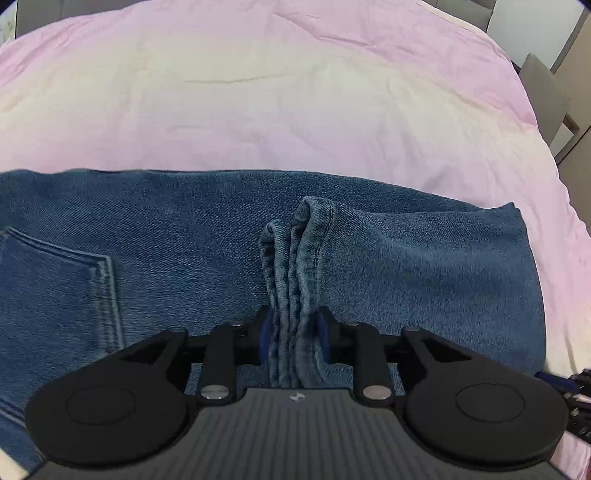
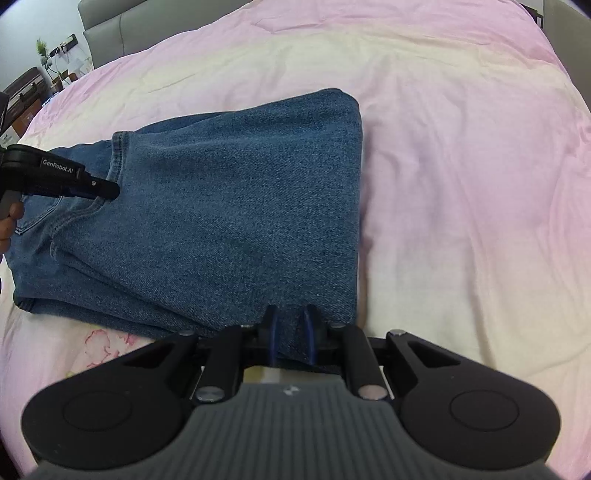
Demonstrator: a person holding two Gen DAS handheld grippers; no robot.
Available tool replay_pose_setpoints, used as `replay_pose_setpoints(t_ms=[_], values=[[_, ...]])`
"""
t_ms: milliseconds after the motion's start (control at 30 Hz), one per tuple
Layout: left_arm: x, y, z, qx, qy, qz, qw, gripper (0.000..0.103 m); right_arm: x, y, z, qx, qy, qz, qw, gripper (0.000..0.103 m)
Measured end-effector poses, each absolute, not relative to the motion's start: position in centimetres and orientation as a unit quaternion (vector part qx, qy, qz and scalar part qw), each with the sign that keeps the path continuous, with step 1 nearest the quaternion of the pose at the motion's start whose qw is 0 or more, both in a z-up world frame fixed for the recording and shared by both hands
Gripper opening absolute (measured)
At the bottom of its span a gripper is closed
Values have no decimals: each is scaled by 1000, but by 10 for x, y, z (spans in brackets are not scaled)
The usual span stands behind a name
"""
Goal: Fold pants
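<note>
Jeans point(image 2: 236, 206) of mid-blue denim lie folded on the bed point(image 2: 461, 166), which is covered by a pink and cream sheet point(image 1: 258, 92) with soft wrinkles. From the right wrist view we see the pants as a thick, layered bundle: one clean, straight fold runs along their right side, and the stacked layers show at the near left edge. The weave is a fine twill, slightly faded, with lighter stitching along the seams. A back pocket point(image 1: 55, 280) with double stitching shows at the left of the left wrist view, lying flat.

Our left claw point(image 1: 293, 332) is closed tight on a gathered bunch of denim, a hemmed edge pinched into several vertical pleats that rise between its blue pads point(image 1: 265, 334) and stand up from the flat cloth beyond. In the right wrist view the same claw point(image 2: 107, 189) reaches in from the left, touching the pants near a curved seam, with a hand point(image 2: 9, 218) behind it.

Our right claw point(image 2: 291, 332) is clamped on the near edge of the bundle close to the folded corner, its pads nearly together with a thin layer of denim between them.

The pants sit toward the near side of the bed, with a wide stretch of sheet beyond them. A grey headboard point(image 2: 110, 26) stands at the far left corner.
</note>
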State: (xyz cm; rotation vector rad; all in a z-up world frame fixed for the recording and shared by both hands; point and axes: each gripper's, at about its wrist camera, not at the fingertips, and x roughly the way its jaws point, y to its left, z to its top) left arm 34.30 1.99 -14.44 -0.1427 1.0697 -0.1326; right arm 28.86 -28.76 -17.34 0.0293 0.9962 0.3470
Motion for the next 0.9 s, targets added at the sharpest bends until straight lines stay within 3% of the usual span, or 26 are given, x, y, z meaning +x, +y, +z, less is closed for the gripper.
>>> replay_pose_setpoints(t_ms=[33,100,267,533,567,600,700,900], values=[[337,19,-138,-56,505,-63,859,31,286,-292,-163,22,460,165,872,12],[320,19,-127,-37,492,-64,867,32,268,-304,-150,24,432,148,889,37],[275,15,-109,-42,468,-90,878,33,230,-304,-155,-48,421,91,901,38],[270,7,-139,-42,489,-73,868,30,227,-277,-181,-114,395,85,908,28],[272,6,-144,-43,490,-73,868,30,227,-276,-180,-118,387,84,911,25],[271,5,-148,-39,491,-73,867,30,228,-274,-181,-121,389,83,909,14],[270,5,-156,-33,497,-70,864,31,236,-276,-194,-128,419,79,896,4],[268,16,-142,-60,498,-73,862,32,238,-289,-185,-109,439,81,888,0]])
